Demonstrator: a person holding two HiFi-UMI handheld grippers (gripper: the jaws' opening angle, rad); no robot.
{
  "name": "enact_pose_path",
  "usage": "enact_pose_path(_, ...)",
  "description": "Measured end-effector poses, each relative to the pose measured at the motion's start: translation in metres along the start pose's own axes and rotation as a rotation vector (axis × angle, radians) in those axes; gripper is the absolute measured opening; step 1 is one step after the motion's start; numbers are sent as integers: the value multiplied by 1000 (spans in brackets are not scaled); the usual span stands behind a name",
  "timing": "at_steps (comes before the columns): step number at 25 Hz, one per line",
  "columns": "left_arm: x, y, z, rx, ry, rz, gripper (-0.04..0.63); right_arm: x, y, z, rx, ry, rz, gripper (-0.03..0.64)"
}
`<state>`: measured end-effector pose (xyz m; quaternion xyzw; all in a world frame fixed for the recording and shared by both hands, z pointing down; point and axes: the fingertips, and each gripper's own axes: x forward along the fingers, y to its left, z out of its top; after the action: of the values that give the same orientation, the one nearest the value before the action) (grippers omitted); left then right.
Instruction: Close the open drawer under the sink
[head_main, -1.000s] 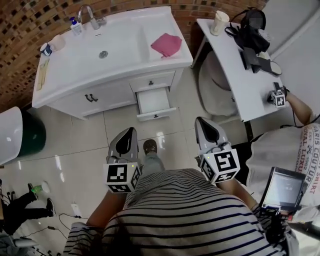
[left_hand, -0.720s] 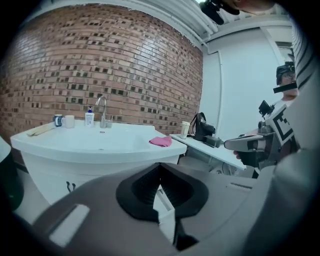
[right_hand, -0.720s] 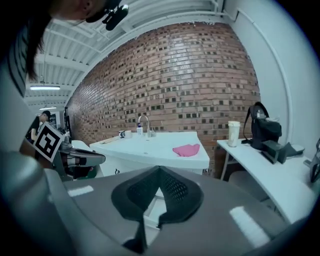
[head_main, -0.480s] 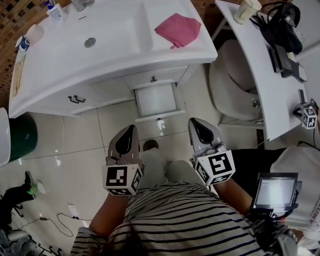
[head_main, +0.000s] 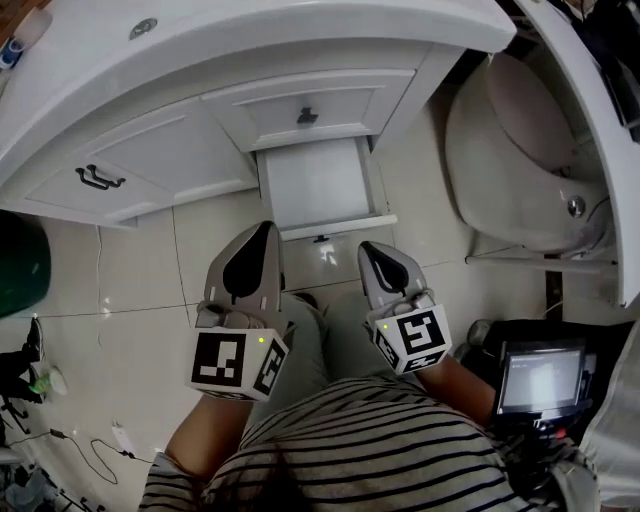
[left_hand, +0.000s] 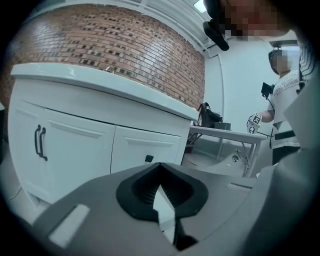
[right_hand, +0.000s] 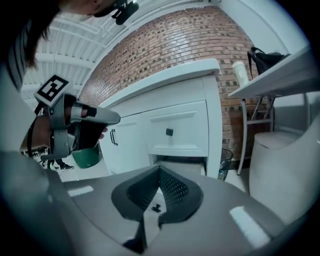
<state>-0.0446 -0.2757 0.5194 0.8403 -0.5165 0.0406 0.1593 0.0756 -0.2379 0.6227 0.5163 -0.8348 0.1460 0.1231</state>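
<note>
The white drawer (head_main: 318, 185) under the sink vanity (head_main: 250, 40) stands pulled out, its front panel (head_main: 330, 228) with a small dark knob facing me. Above it is a closed drawer (head_main: 308, 112) with a black knob. My left gripper (head_main: 260, 232) is shut and empty, just short of the front panel's left end. Held shut and empty too, my right gripper (head_main: 372, 250) hovers a little in front of the panel's right end. In the right gripper view the open drawer (right_hand: 182, 161) shows beyond the closed jaws (right_hand: 159, 172). The left gripper (left_hand: 160, 167) view faces the cabinet front.
A cabinet door with black handles (head_main: 98, 178) lies left of the drawer, and a green bin (head_main: 15, 265) stands further left. A white rounded seat (head_main: 520, 160) and a white table (head_main: 600, 150) crowd the right. A small screen (head_main: 540, 375) sits at the lower right.
The vanity has come much nearer in the head view. Both grippers now sit close to the drawer's front panel. The drawer is still pulled out, and both grippers stay shut.
</note>
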Motion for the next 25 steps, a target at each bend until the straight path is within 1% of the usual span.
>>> enact_pose_path(3, 5, 5, -33, 53, -16, 18, 17, 14, -10, -44, -11, -10, -18, 0)
enact_pose_path(5, 8, 10, -54, 75, -14, 35, 17, 24, -14, -64, -20, -15, -22, 0)
enact_pose_path(9, 15, 16, -77, 81, -20, 63, 17, 37, -23, -81, -22, -32, -37, 0)
enact_pose_path(12, 18, 19, -96, 58, -19, 71, 17, 43, -26, -92, -34, -35, -39, 0)
enact_pose_path(17, 22, 10, -100, 81, -21, 57, 17, 51, -33, -96, -43, -51, -50, 0)
enact_pose_path(21, 22, 13, -99, 70, -17, 61, 17, 58, -37, -103, -27, -24, -57, 0)
enact_pose_path(25, 19, 22, -101, 67, -7, 73, 17, 62, -39, -102, -24, -37, -67, 0)
